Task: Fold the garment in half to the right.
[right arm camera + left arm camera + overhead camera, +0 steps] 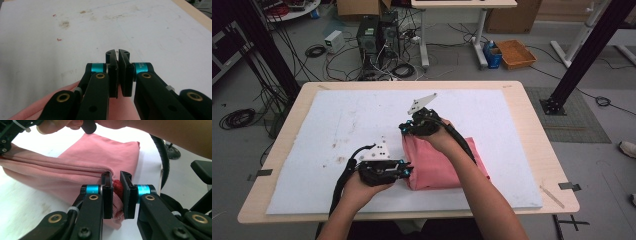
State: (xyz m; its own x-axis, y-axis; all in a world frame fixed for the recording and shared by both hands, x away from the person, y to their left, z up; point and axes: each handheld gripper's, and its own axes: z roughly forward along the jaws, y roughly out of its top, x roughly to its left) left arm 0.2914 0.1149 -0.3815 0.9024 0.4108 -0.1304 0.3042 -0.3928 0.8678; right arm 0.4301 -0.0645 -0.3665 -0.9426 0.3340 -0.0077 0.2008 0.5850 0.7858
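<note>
Left gripper view: left gripper clamped on pink cloth; right gripper closed, contents unclear; folding half done, smoothing left.

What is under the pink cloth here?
The pink cloth lies folded on the white mat, which covers the wooden table. The left gripper pinches its near edge; the right gripper is shut at its far edge. Anything inside the folds is hidden.

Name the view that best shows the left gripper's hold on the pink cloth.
The left gripper view: the left gripper pinches a bunched edge of the pink cloth. The high view shows it at the cloth's left edge, the pinch hidden. The right gripper view catches just cloth at the bottom.
</note>
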